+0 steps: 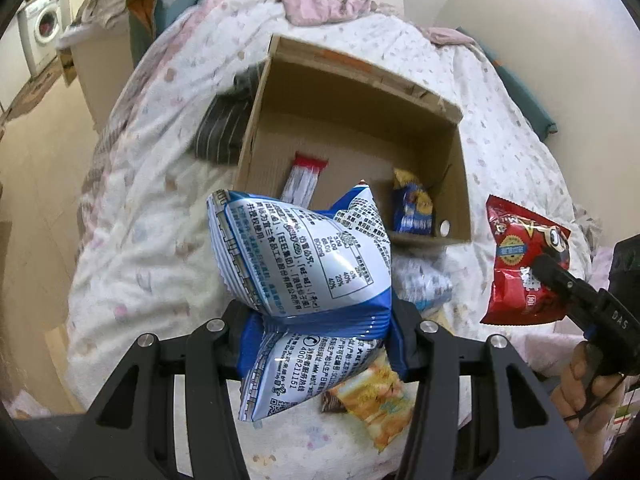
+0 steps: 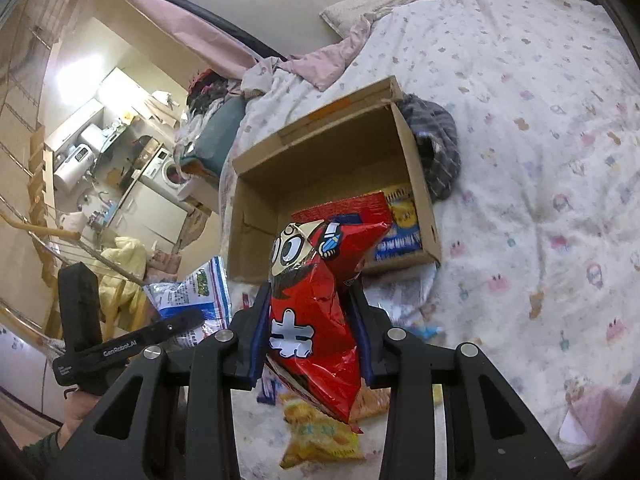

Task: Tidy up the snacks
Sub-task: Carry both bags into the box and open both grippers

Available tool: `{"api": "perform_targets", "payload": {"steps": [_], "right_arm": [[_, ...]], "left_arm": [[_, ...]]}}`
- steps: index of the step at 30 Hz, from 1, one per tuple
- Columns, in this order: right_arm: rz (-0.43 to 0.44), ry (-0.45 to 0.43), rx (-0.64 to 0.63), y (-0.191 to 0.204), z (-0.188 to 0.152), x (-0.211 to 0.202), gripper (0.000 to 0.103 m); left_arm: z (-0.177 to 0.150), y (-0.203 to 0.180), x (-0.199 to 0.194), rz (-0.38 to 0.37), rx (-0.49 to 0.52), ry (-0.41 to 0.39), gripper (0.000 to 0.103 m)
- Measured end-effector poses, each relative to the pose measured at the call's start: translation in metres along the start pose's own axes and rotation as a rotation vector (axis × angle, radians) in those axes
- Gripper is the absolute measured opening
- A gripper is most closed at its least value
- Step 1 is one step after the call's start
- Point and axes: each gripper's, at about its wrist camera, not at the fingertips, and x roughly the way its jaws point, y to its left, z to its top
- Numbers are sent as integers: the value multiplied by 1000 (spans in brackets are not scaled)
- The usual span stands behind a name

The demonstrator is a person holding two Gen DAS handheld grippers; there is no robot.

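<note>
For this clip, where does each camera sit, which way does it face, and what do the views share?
Left wrist: on the left gripper, looking down along its fingers at the blue-and-white snack bag it clamps, over the open cardboard box on the patterned bedspread; the right gripper and a hand show at right.
Right wrist: on the right gripper, clamping the red cartoon snack bag, facing the same box; the left gripper shows at left.
Shared: box, bedspread, both bags, yellow snack packet.
</note>
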Motion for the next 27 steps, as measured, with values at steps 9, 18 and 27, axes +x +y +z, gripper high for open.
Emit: {"api": "perform_targets", "payload": {"steps": [9,18,27], "right_arm": [[-14,-15,-50,19,51,25,37],[-29,20,-64,14,75,70,37],[-83,83,-37,-10,72,114,37]], "left_arm": [[54,-16,-8,32,69,-65,47],[88,-19,23,68,103,-58,47],[97,-14,68,103,129,-40,47]]}}
